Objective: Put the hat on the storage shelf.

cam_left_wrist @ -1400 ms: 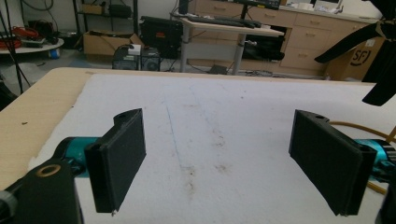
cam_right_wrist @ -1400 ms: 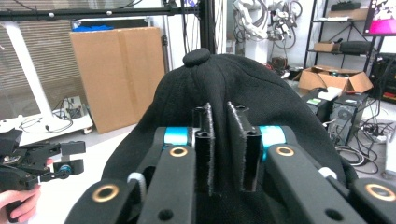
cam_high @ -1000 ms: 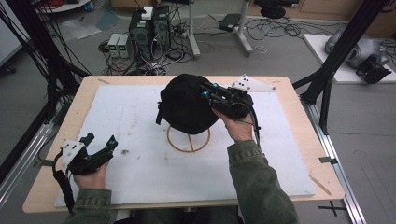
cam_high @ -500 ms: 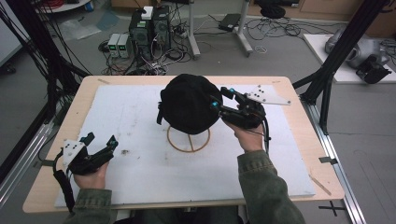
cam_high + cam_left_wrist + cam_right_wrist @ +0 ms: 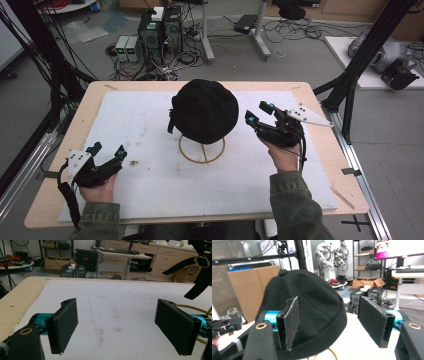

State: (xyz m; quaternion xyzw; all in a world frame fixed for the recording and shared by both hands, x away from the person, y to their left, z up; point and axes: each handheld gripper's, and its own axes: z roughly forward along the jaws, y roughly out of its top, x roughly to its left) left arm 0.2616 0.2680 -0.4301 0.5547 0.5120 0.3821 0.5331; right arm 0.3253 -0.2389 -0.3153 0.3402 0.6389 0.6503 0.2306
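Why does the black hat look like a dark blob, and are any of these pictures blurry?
High view: the black hat swallows the soft, even light, so its folds vanish; shadows on the white mat are faint. Right gripper view: the hat shows seams and a top button, while the bright screen behind glares. Left gripper view: its near jaws look slightly soft, the background sharper.

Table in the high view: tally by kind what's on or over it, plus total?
Black cap: 1
Wire stand with a ring base: 1
White mat: 1
Hand-held claws: 2, left claw and right claw, both open with nothing between the jaws
Total: 5
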